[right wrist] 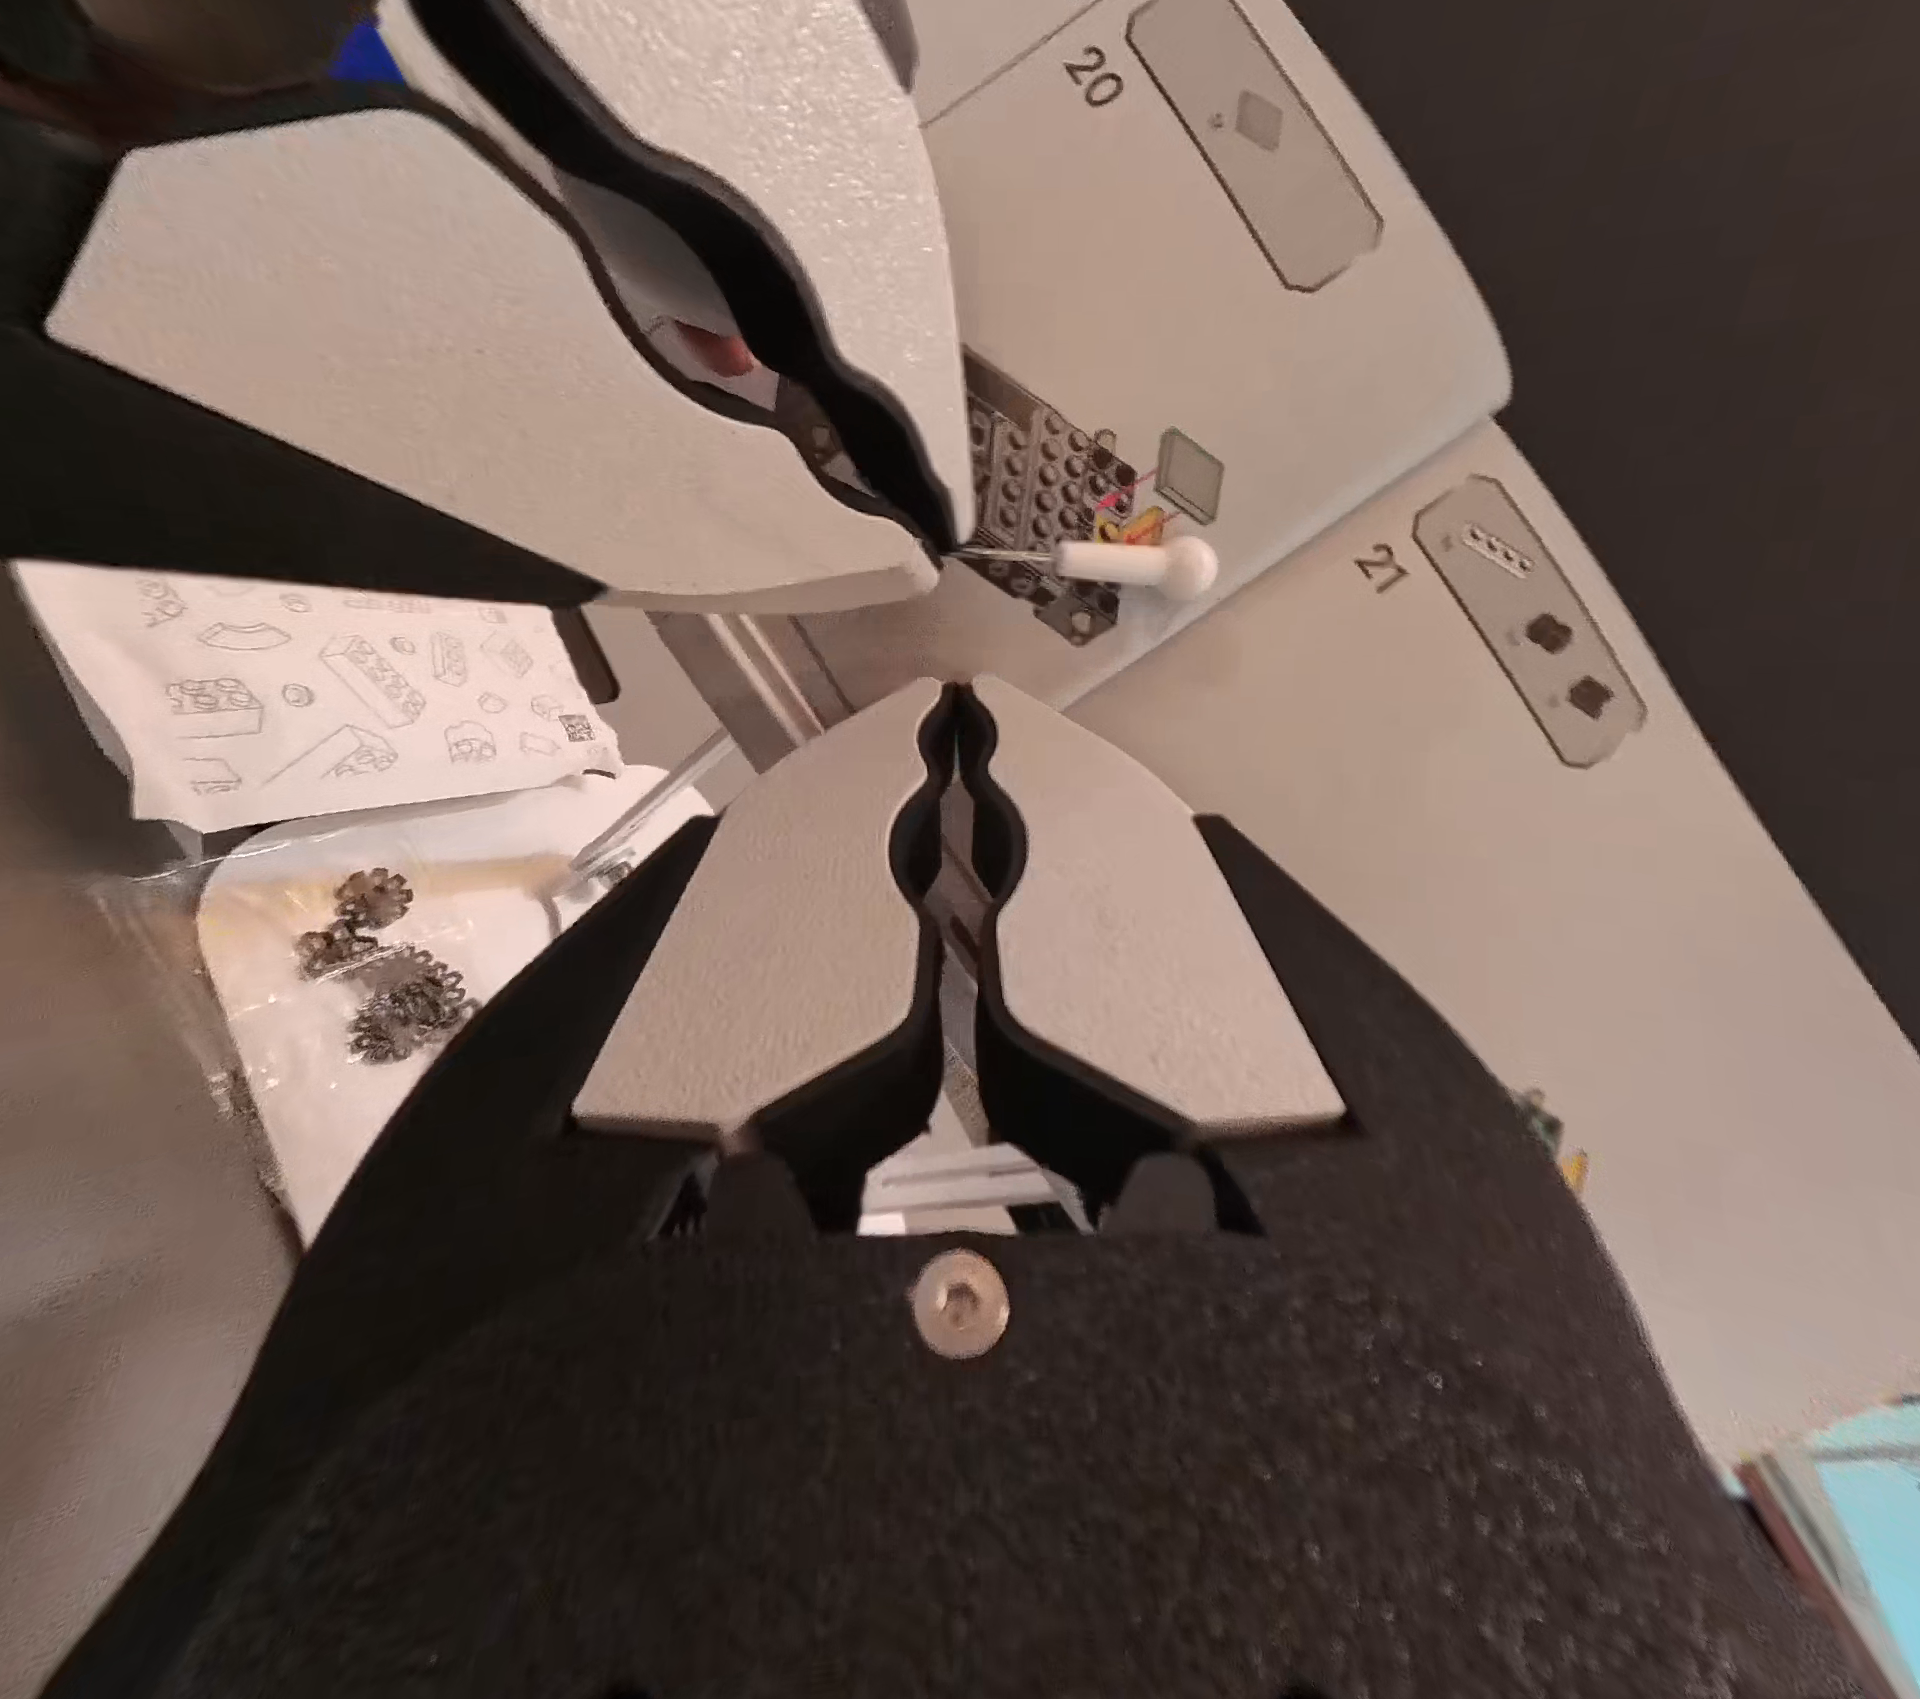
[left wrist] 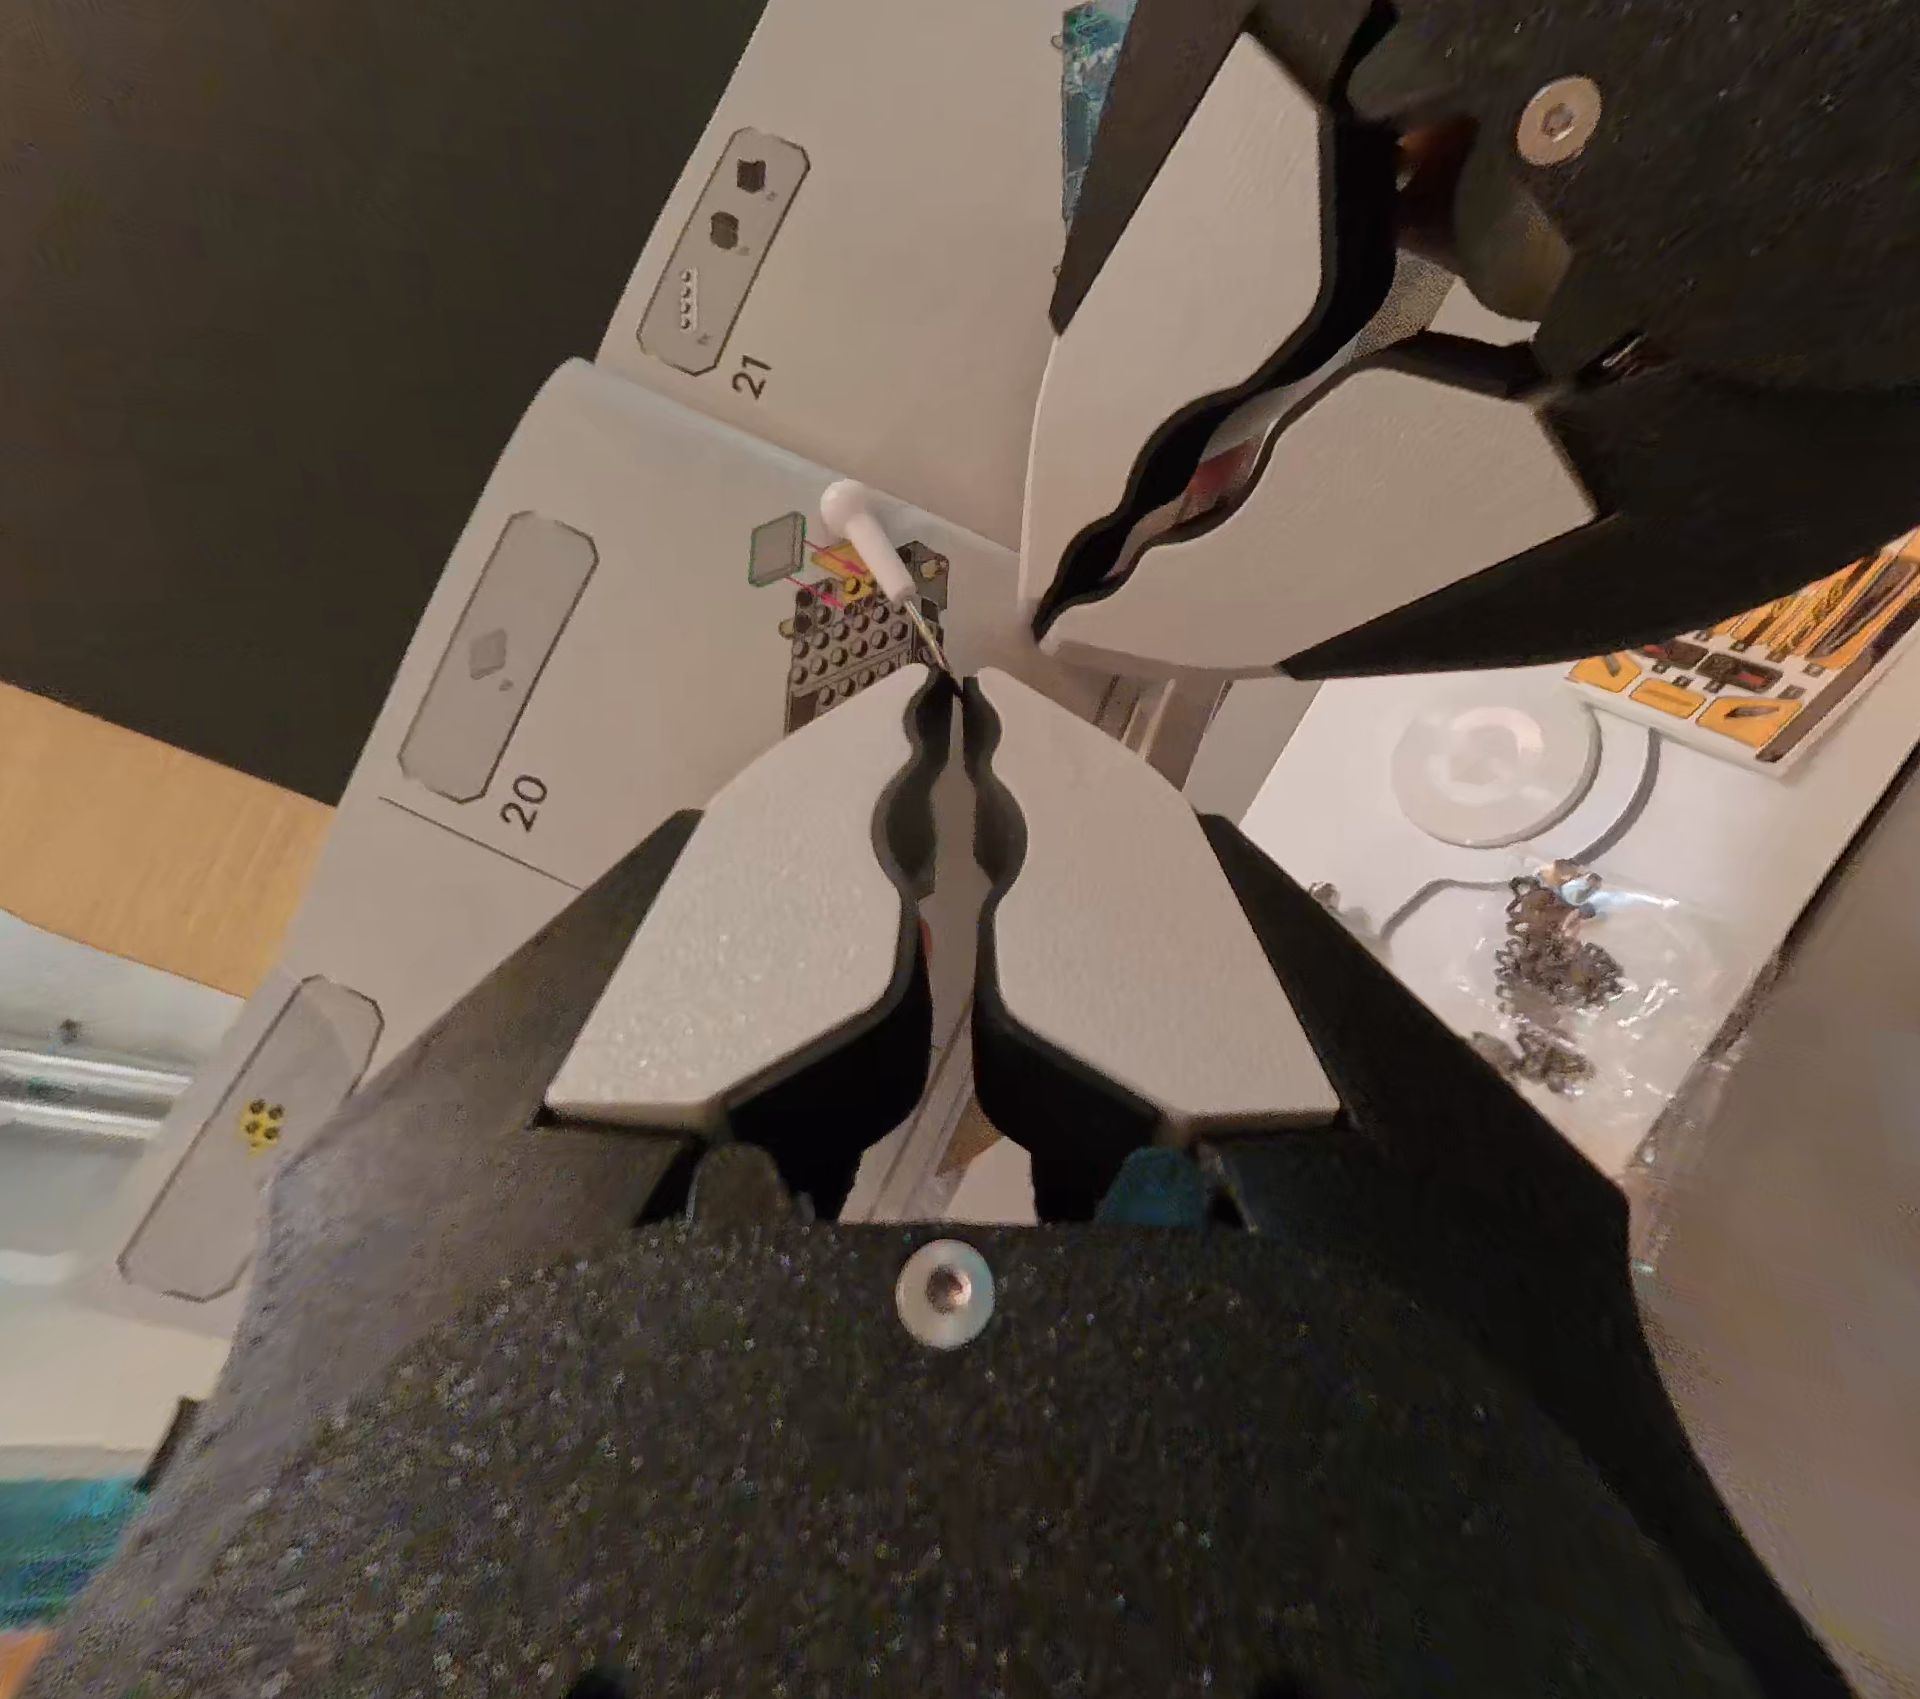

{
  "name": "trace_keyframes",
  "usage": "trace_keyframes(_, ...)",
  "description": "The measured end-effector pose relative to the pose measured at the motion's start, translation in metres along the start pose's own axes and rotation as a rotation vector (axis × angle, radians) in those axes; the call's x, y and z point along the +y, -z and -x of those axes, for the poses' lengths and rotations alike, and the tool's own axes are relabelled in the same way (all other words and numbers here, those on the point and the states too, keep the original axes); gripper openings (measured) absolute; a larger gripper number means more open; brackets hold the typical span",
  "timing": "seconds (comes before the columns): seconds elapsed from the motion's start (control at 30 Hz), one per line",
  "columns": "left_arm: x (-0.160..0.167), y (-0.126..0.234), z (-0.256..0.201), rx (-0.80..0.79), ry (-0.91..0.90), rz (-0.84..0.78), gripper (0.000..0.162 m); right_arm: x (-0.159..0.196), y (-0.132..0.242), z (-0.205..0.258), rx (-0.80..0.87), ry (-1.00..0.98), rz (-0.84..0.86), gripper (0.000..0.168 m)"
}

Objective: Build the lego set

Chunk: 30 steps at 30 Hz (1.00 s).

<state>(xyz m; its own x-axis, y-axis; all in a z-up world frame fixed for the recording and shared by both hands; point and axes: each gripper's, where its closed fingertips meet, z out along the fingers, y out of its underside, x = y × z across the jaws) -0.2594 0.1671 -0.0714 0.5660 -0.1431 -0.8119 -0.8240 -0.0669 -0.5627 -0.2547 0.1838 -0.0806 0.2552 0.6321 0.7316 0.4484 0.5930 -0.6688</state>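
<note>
Evidently the left gripper (left wrist: 954, 685) is pinched on the thin metal tip of a white-handled pin (left wrist: 871, 546) (light, slippery, best gripped by its handle), while the right gripper (right wrist: 957, 693) sits closed and empty, near it, over the instruction booklet (right wrist: 1299, 870).

Just ahead of the closed jaws of the left gripper (left wrist: 951, 685), the way is blocked by a white-handled pin (left wrist: 868, 543) and, close to the right, the right gripper (left wrist: 1044, 626). Beneath lies the open instruction booklet (left wrist: 623, 610). A bag of dark parts (left wrist: 1558, 963), apparently clear of both, lies further right.
</note>
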Motion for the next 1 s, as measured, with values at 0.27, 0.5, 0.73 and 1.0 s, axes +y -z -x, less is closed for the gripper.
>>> trace_keyframes(0.27, -0.015, 0.002, -0.021, 0.071, -0.301, -0.061, 0.0, 0.001, -0.008, 0.011, 0.013, 0.089, -0.016, 0.0)
trace_keyframes(0.5, -0.001, 0.006, -0.007, 0.083, -0.056, 0.006, 0.01, 0.001, 0.001, 0.009, 0.01, 0.021, -0.033, 0.003)
trace_keyframes(0.73, 0.009, -0.005, -0.007, 0.062, -0.005, 0.07, 0.006, 0.011, 0.015, -0.004, 0.028, -0.109, -0.043, 0.007)
trace_keyframes(1.0, 0.008, -0.005, -0.007, 0.05, -0.039, 0.062, 0.003, 0.013, 0.006, -0.002, 0.003, -0.092, -0.009, 0.005)
